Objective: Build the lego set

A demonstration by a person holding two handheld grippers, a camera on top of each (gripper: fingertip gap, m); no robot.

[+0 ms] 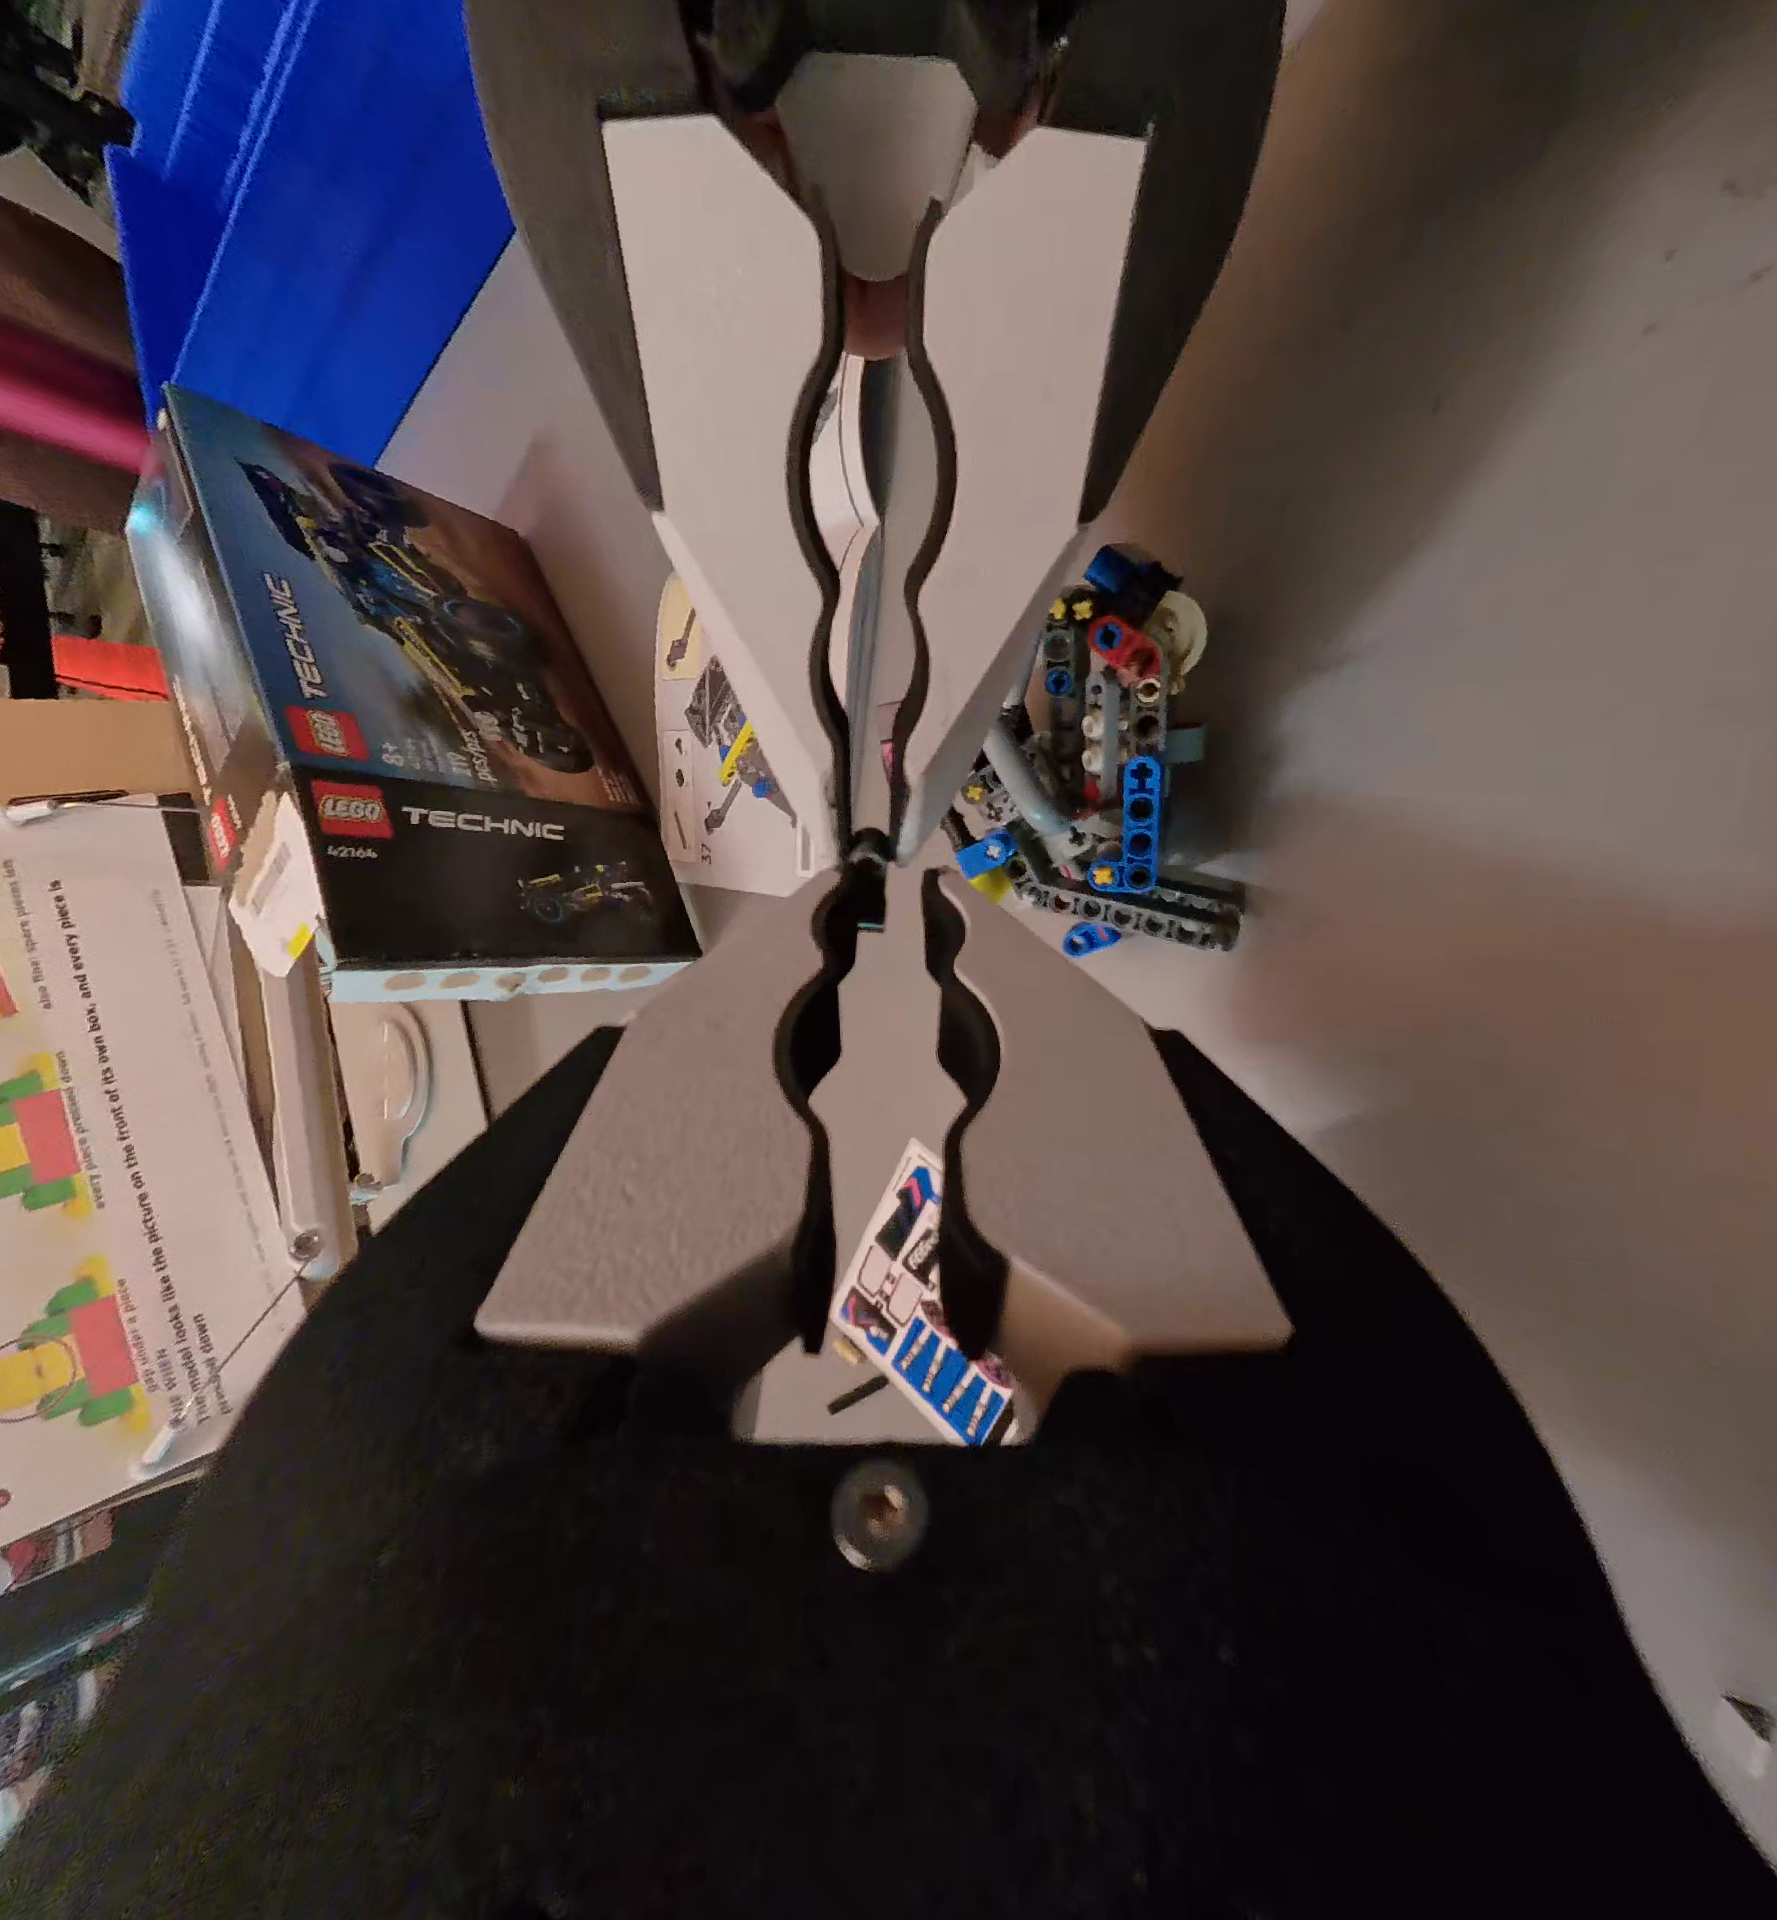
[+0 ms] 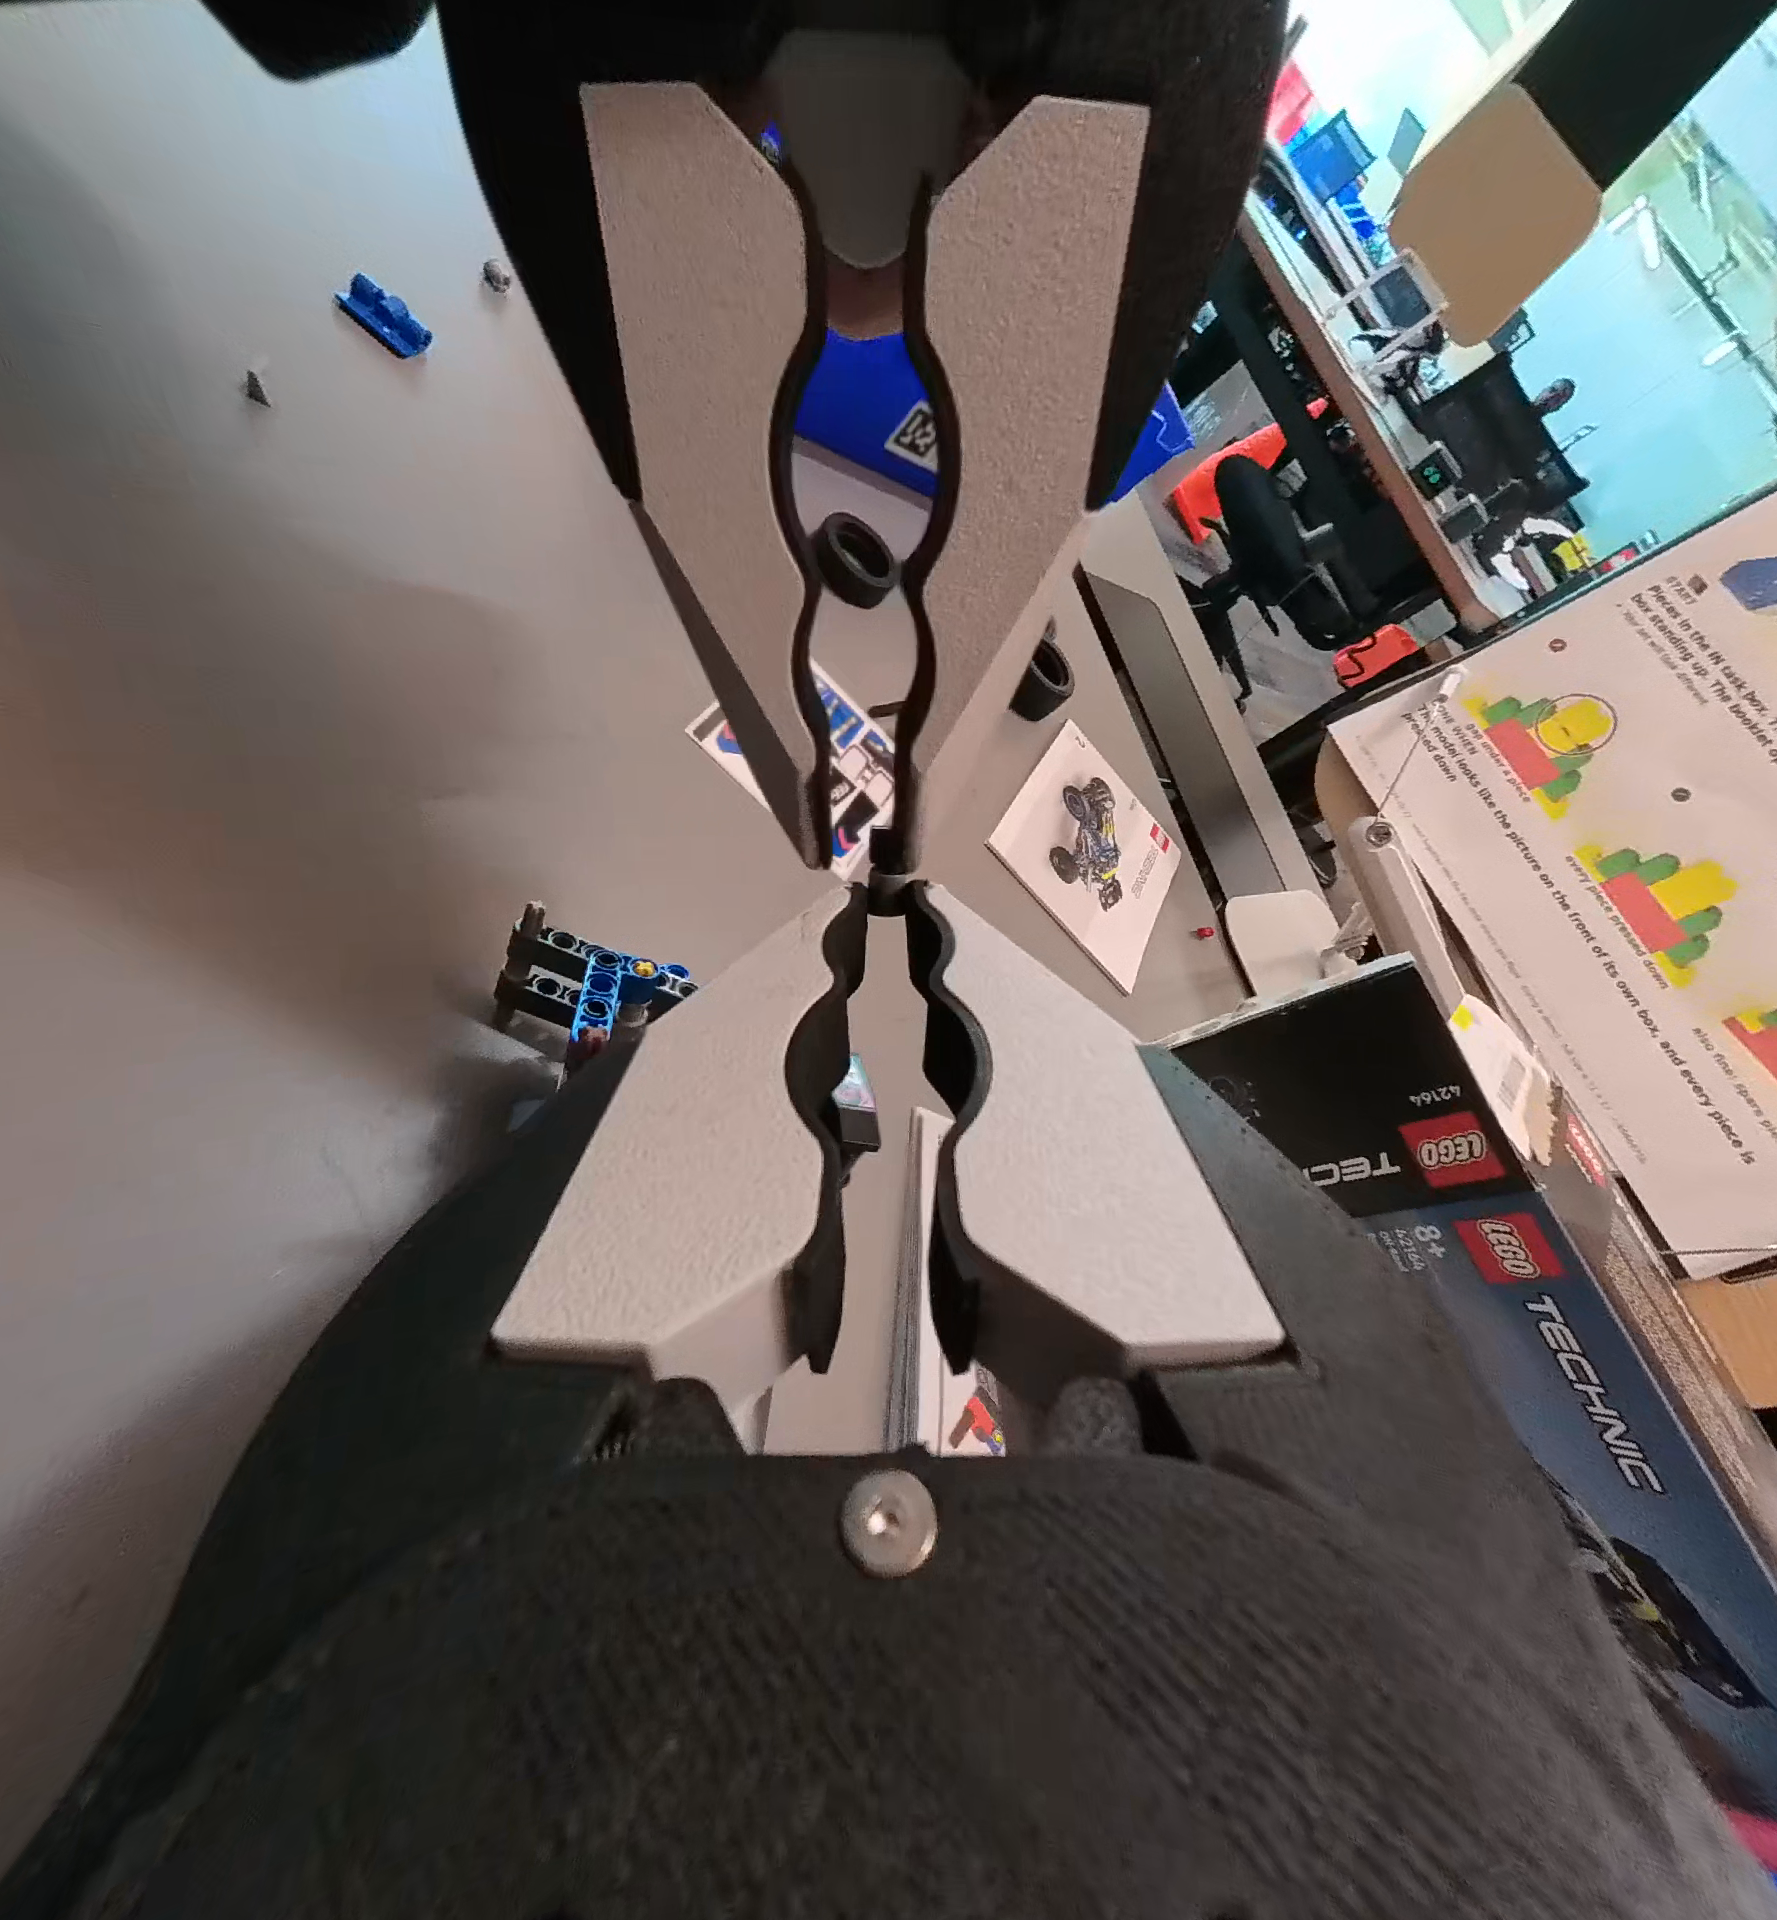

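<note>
The right claw (image 2: 889, 894) is clenched on a small black plastic pin (image 2: 886, 891), held only at the very fingertips. The left claw (image 1: 879, 883) meets the same small dark piece from the other side, its fingers slightly apart. With such a shallow hold, the pin could twist and drop onto the grey counter (image 2: 240, 727), near the half-built grey and blue beam model (image 1: 1112, 790).
</note>
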